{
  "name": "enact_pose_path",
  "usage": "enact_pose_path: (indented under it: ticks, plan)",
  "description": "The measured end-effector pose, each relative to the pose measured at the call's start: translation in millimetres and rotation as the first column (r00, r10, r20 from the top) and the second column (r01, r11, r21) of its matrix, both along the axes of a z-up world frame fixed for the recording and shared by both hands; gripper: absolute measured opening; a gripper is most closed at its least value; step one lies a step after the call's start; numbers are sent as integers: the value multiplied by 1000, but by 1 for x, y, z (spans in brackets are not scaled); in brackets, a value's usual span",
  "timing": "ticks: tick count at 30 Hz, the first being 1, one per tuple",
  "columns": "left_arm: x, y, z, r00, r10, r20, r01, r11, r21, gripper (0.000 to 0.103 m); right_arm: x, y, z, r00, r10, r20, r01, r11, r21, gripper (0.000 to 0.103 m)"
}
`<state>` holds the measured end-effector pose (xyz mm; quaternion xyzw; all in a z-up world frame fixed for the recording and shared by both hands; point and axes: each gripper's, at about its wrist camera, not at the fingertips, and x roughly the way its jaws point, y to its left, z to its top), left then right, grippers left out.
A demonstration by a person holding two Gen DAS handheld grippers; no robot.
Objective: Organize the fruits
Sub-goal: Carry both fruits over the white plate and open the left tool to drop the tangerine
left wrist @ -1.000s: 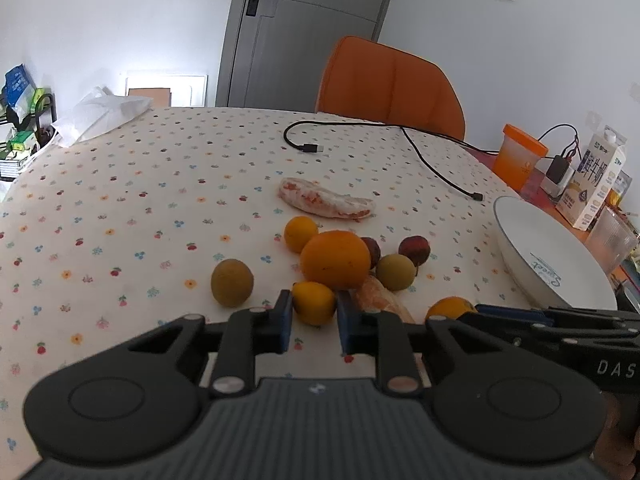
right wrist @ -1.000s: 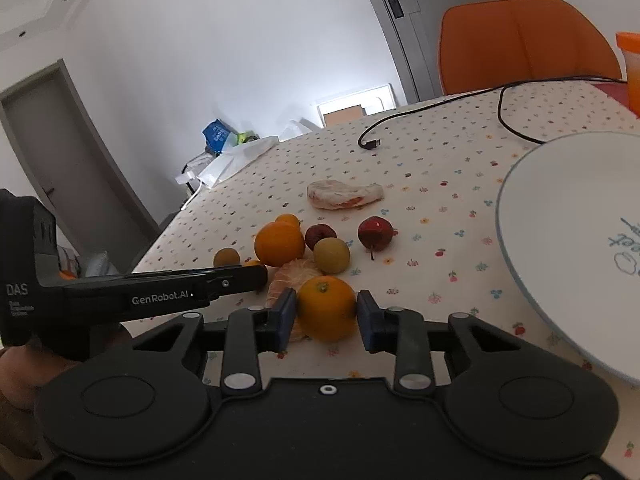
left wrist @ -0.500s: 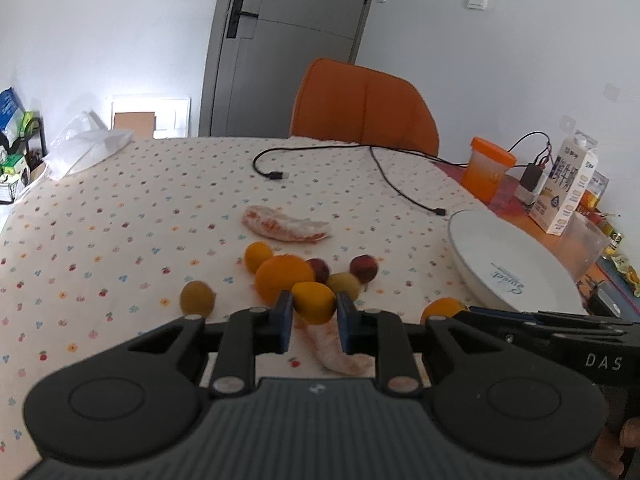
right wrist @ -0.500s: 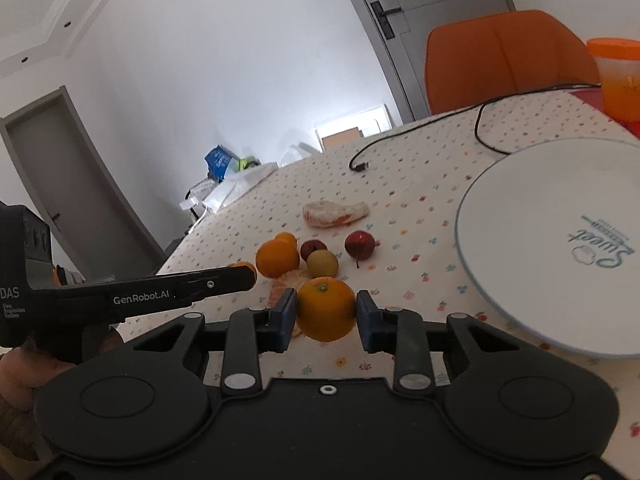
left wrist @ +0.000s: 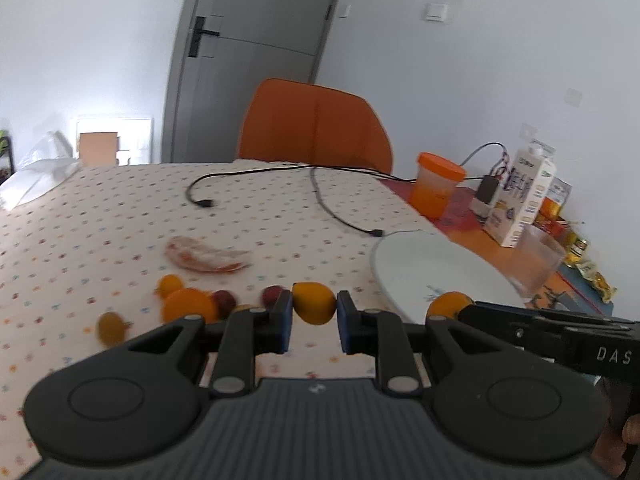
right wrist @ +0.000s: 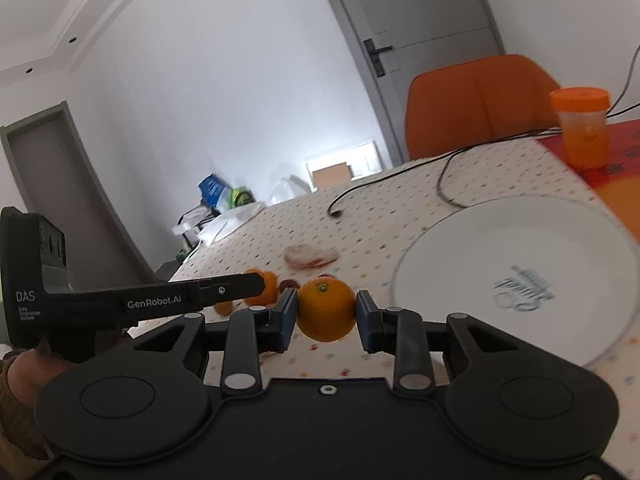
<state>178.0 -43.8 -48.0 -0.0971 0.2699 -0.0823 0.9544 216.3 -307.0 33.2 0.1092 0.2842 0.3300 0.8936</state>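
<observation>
Left claw (left wrist: 314, 309) pinches a small mandarin (left wrist: 314, 303); right claw (right wrist: 326, 312) clamps an orange (right wrist: 326, 312)

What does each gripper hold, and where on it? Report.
The left gripper holds a small orange citrus fruit, clamped across its two sides. The right gripper holds an orange, likewise by its sides, stem end up.
</observation>
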Motion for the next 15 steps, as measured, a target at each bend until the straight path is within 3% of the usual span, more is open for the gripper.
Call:
enact_pose_path:
  ticks: [15]
  plan:
    - [23, -67, 3, 992, -127, 9, 127, 991, 39, 21, 0, -69, -1, 990, -143, 10, 143, 990, 15, 30]
